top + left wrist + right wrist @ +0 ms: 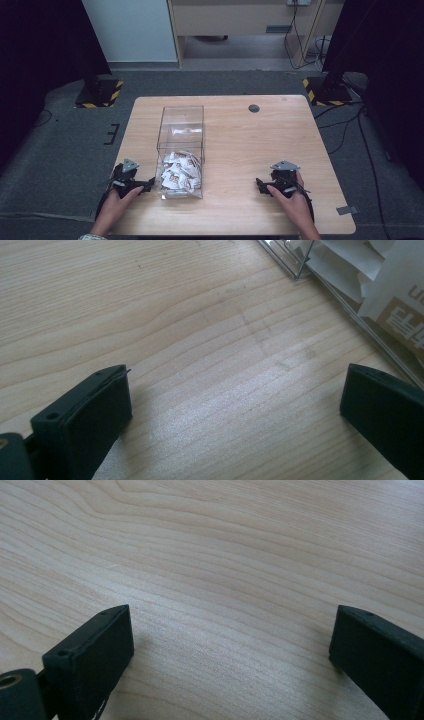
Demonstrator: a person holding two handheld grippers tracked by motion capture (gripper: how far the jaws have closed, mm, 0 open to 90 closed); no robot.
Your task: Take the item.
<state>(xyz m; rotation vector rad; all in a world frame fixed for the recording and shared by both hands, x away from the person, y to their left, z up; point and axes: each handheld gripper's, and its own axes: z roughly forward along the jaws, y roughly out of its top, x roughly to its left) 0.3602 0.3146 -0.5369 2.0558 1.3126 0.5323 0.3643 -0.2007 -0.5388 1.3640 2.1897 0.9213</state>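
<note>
I hold a black hand-held gripper in each hand, both resting low over the pale, wood-grained surface (240, 145) near its edge closest to me. My left hand-held gripper (148, 185) has its jaws spread wide and released, with nothing between them but bare wood; in the left gripper view (235, 405) the two black jaws stand well apart at the lower corners. Just beyond its right jaw, up and to the right as that camera looks, lies the tall clear plastic box with transparent walls (320, 280), and I see its bottom edge meeting the surface there. Inside it, pressed against the wall, are the small white sachets with brown printed labels (395, 295). From the high view the clear box (181, 120) stands just beside my left hand-held gripper, on the side its jaws point toward, and the white sachets (179, 172) are heaped in the end of the box nearest to that gripper, while the far end holds very few. I cannot tell whether the gripper's tips touch the box wall. My right hand-held gripper (260, 184) sits well apart from the box, on the other side of it from the left one, its jaws pointing toward the box across open wood. Its jaws are likewise released and spread wide; in the right gripper view (232, 645) there is plain wood grain between them, and nothing is grasped.
</note>
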